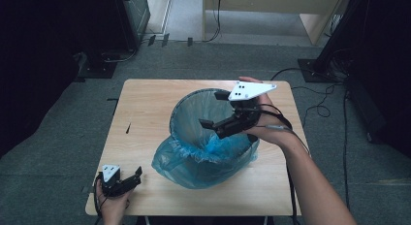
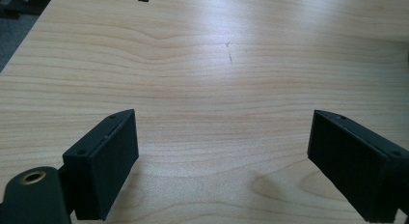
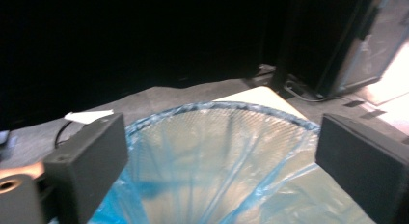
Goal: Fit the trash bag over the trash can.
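A black mesh bin [image 1: 190, 108] lined with a blue plastic bag [image 1: 203, 164] stands at the middle of the wooden table [image 1: 145, 104]. The bag's edge is folded over the rim and bunches around the bin's base. My right gripper [image 1: 209, 108] hangs over the bin's right rim, pointing left, open with nothing between its jaws. In the right gripper view [image 3: 222, 122] the lined bin [image 3: 217, 142] lies below the spread jaws. My left gripper [image 1: 134, 178] rests at the table's front left corner, open and empty, and the left gripper view [image 2: 222, 118] looks across bare wood.
A small dark mark [image 1: 129, 128] sits on the table left of the bin. Cables [image 1: 317, 108] trail over the grey floor to the right of the table. Black stands and dark equipment line both sides of the room.
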Demonstrator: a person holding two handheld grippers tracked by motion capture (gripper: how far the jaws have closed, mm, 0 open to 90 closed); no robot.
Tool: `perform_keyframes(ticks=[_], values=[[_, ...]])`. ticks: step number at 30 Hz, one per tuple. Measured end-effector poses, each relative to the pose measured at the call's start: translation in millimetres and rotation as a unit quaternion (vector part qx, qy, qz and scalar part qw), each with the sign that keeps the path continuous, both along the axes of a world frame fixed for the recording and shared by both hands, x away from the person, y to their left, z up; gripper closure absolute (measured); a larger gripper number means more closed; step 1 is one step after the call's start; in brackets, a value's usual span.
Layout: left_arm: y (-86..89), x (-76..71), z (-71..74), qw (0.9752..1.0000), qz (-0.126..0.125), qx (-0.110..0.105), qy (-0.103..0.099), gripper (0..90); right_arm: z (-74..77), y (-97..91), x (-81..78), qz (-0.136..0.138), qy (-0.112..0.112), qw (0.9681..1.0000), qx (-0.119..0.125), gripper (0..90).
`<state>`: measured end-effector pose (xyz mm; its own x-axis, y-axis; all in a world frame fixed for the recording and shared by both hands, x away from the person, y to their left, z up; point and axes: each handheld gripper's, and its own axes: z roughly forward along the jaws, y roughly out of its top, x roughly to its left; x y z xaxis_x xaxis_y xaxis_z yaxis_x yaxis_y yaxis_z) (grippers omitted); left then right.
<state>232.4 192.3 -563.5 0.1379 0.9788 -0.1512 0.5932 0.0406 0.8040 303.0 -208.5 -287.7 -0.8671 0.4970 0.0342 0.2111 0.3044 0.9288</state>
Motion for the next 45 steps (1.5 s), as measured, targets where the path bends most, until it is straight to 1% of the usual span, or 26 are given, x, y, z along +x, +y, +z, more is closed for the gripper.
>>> perform_keyframes(ticks=[3,5,6,8,10,13,15,17,21,25,28,31,33,34,36,41,45], values=[[-0.2,0.3,-0.1,1.0,-0.001,0.0,0.001,11.1,1.6,-1.3,-3.7,-0.027,-0.019,0.9995,-0.002,0.0],[0.1,0.4,-0.1,1.0,0.0,-0.001,0.003,11.1,3.5,-3.6,-7.1,-0.046,-0.038,0.9982,0.005,0.0],[0.4,0.5,-0.1,1.0,-0.001,-0.001,0.003,11.1,5.0,-5.0,-8.3,-0.056,-0.042,0.9975,0.009,0.0],[0.7,0.5,-0.2,1.0,-0.001,-0.002,0.003,11.1,8.3,-8.7,-10.4,-0.07,-0.042,0.9966,0.017,0.0],[0.7,0.6,-0.3,1.0,-0.001,-0.002,0.004,11.1,10.6,-12.8,-12.5,-0.083,-0.041,0.9956,0.019,0.0],[0.6,0.9,-0.4,1.0,-0.001,-0.002,0.006,11.1,12.2,-19.4,-16.9,-0.108,-0.048,0.9928,0.016,0.0],[0.6,1.0,-0.3,1.0,0.0,-0.003,0.007,11.1,12.7,-24.8,-20.5,-0.122,-0.05,0.9909,0.024,0.0],[0.8,1.0,-0.3,1.0,-0.001,-0.001,0.007,11.1,12.4,-30.2,-24.4,-0.132,-0.057,0.9892,0.027,0.0],[0.8,0.9,-0.4,1.0,0.0,-0.002,0.006,11.1,10.8,-41.0,-31.9,-0.154,-0.069,0.9854,0.025,0.0],[0.7,1.2,-0.4,1.0,0.001,-0.002,0.008,11.1,10.2,-51.3,-39.6,-0.173,-0.068,0.9821,0.032,0.0],[0.6,1.4,-0.5,1.0,0.002,-0.002,0.009,11.1,9.7,-57.5,-47.2,-0.183,-0.077,0.9795,0.032,0.0],[0.7,1.2,-0.4,1.0,0.002,-0.001,0.007,11.1,8.9,-65.3,-54.3,-0.2,-0.083,0.9756,0.038,0.0],[0.5,1.2,-0.4,1.0,0.002,-0.001,0.008,11.1,7.0,-71.4,-58.3,-0.212,-0.082,0.9728,0.042,0.0],[0.4,1.3,-0.5,1.0,0.002,-0.001,0.008,11.1,5.4,-75.0,-59.7,-0.219,-0.085,0.9711,0.042,0.0],[0.1,1.4,-0.6,1.0,0.002,-0.001,0.009,11.1,1.8,-82.9,-62.8,-0.233,-0.084,0.9679,0.046,0.0],[-0.6,2.0,-0.7,0.9999,0.002,0.004,0.012,11.1,-10.2,-102.4,-69.5,-0.268,-0.084,0.9581,0.055,0.0],[-0.9,2.1,-0.7,0.9999,0.003,0.006,0.012,11.1,-22.7,-116.3,-73.3,-0.291,-0.074,0.9519,0.063,0.0]])
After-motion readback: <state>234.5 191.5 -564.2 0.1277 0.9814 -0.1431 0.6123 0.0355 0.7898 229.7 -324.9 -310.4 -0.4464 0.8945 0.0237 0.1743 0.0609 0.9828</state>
